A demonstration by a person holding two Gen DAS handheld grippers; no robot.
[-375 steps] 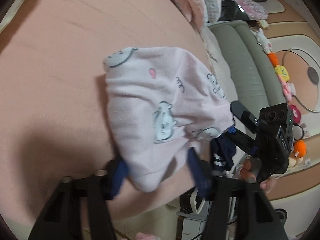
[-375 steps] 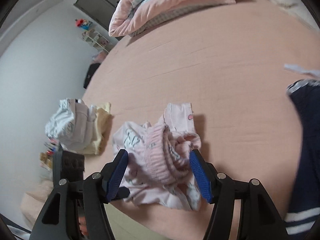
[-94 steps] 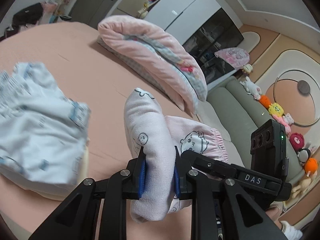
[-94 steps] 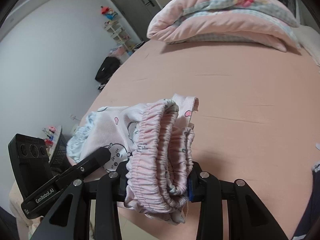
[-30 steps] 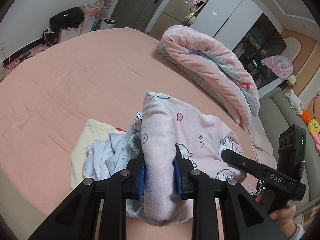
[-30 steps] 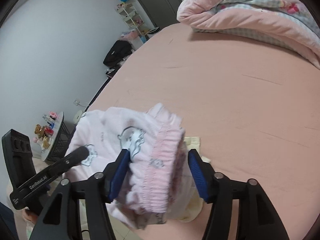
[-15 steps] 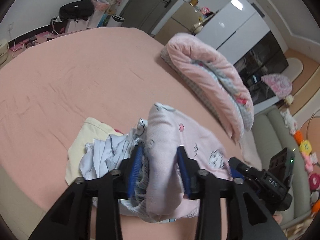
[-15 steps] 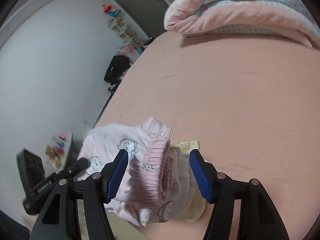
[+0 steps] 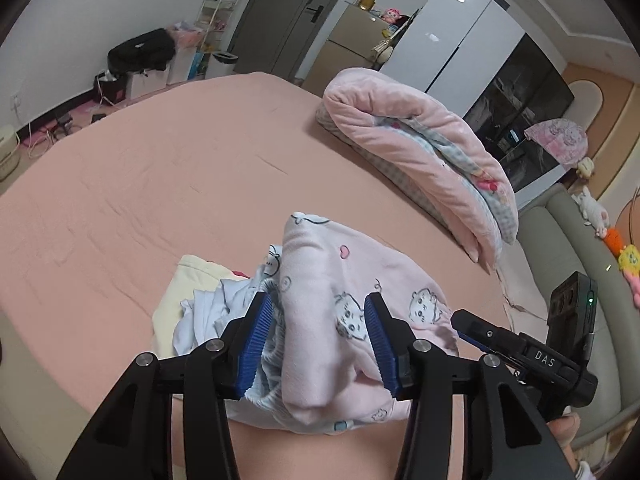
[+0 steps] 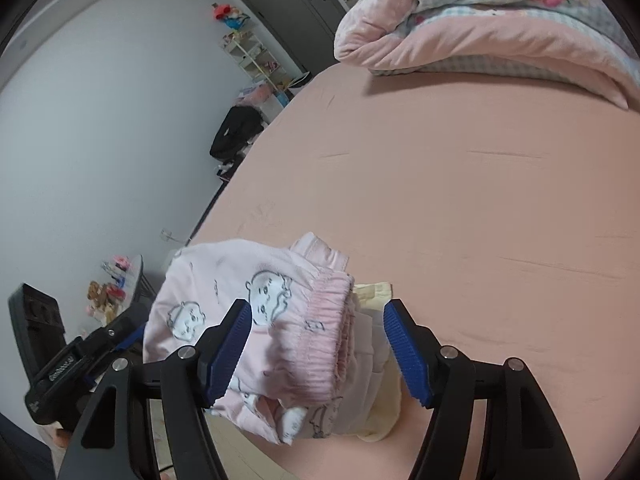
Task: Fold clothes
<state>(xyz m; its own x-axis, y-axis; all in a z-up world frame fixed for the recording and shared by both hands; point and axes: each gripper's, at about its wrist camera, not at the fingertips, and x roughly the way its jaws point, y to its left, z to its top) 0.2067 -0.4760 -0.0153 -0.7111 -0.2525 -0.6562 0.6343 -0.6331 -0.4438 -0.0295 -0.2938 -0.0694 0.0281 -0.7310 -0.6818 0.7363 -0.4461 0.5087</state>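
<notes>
- The folded pink pyjama pants with little cartoon animals (image 9: 340, 320) sit on top of a small pile of clothes near the edge of the big pink bed (image 9: 160, 184).
- Under them you can see a pale blue garment (image 9: 208, 312) and a soft yellow garment (image 9: 176, 288).
- Your left gripper (image 9: 316, 340) is wide apart. The pants lie between its blue pads (image 9: 256, 336), and they do not look squeezed.
- Your right gripper (image 10: 316, 352) is wide apart too, one pad on each side of the frilly pink waistband (image 10: 332, 328). It holds nothing.
- The step looks like letting go and leaving the pants on the pile.
- Pull both grippers straight back, slowly, so the pads do not drag the cloth.
- Watch the waistband. It is bumpy and could catch on a pad.
- Move both at the same speed, or the fold may twist open.
- The pile is close to the bed's edge, so do not bump it toward you or it may slip off.
- The rolled pink quilt (image 9: 420, 152) is well away and will not get in your way.
</notes>
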